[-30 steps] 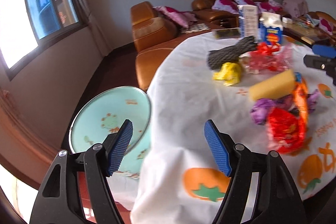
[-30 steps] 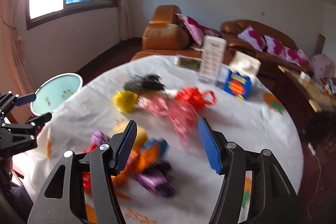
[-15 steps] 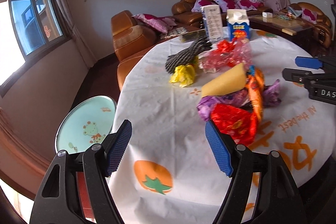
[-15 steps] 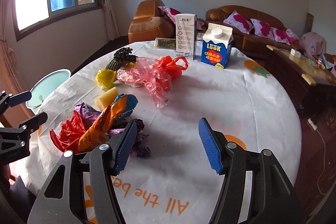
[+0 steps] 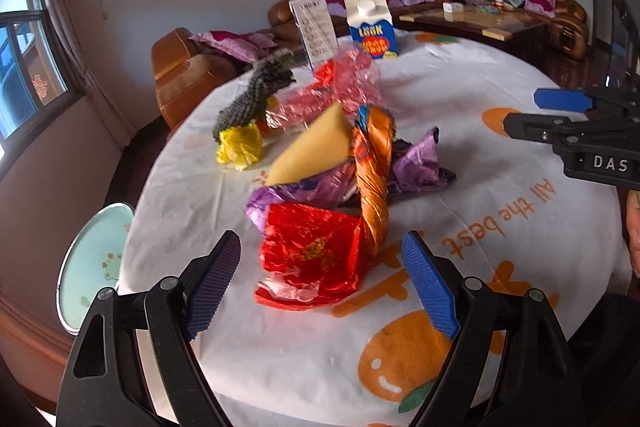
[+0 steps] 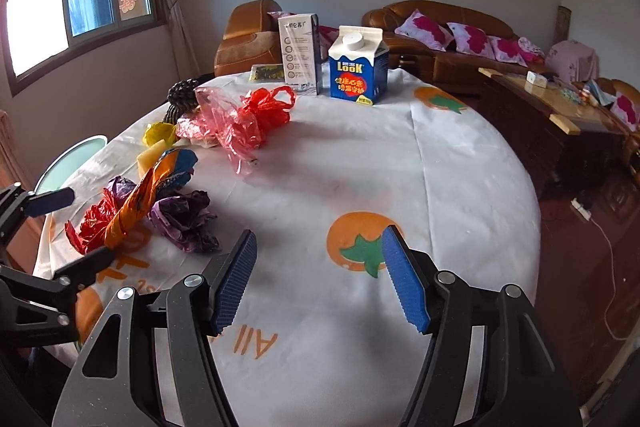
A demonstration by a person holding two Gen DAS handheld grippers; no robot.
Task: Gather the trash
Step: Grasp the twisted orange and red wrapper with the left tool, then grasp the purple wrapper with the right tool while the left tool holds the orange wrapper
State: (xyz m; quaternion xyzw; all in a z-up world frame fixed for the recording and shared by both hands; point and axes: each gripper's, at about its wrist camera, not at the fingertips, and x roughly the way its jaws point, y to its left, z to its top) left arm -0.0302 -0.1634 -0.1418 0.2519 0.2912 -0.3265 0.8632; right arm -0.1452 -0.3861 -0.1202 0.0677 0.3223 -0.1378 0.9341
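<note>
Trash lies in a heap on the round table: a red foil wrapper [image 5: 312, 251], an orange wrapper [image 5: 374, 179], purple wrappers [image 5: 416, 163], a yellow sponge [image 5: 312, 151], a yellow crumpled piece [image 5: 240, 147], a pink and red plastic bag [image 5: 336, 87] and a dark scrubber [image 5: 252, 99]. My left gripper [image 5: 320, 283] is open, just short of the red wrapper. My right gripper [image 6: 318, 275] is open and empty above the cloth, right of the purple wrapper [image 6: 184, 219]. The heap also shows in the right wrist view, with the orange wrapper [image 6: 136, 199] on top.
A blue LOOK carton [image 6: 358, 67] and a white carton [image 6: 300, 53] stand at the table's far side. A pale green round bin [image 5: 94, 263] stands on the floor left of the table. Brown sofas and a wooden coffee table [image 6: 560, 103] lie beyond.
My left gripper has swung right from the bin and table edge toward the heap, now facing the red wrapper. My right gripper has pulled back and turned right over the table.
</note>
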